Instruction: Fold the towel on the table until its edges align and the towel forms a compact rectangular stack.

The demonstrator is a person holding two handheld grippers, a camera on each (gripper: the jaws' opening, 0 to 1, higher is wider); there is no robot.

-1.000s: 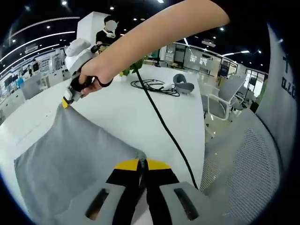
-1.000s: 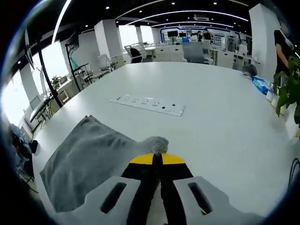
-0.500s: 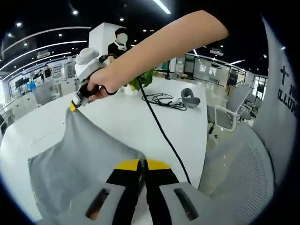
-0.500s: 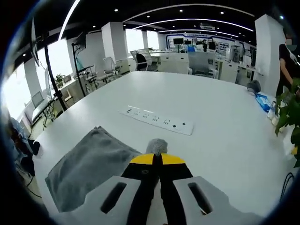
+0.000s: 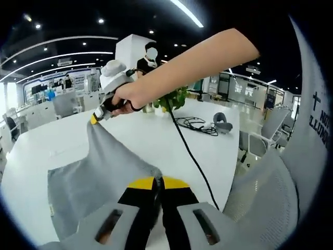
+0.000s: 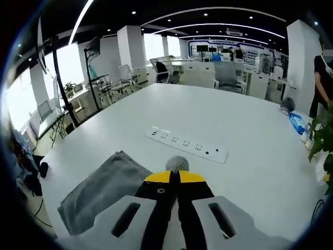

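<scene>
A grey towel [image 5: 99,166] hangs stretched above the white table [image 5: 151,138], held by two corners. My left gripper [image 5: 157,181] is shut on the near corner, its yellow-tipped jaws pressed together. The right gripper [image 5: 97,116], in a person's hand, comes into the left gripper view from the right and is shut on the far corner, raised above the table. In the right gripper view my right gripper [image 6: 174,176] is shut on a grey tuft of towel [image 6: 177,163], and the rest of the towel [image 6: 104,190] drapes down to the left over the table [image 6: 250,156].
A white power strip [image 6: 187,145] lies on the table ahead of the right gripper. A black cable [image 5: 195,125] and a grey headset [image 5: 223,125] lie at the far end, beside a green plant [image 5: 174,98]. A mesh chair [image 5: 260,192] stands close on the right. A person [image 6: 320,78] stands far off.
Both grippers have lifted the towel higher off the table. The right gripper's corner has risen and the table looks further below in both views.
</scene>
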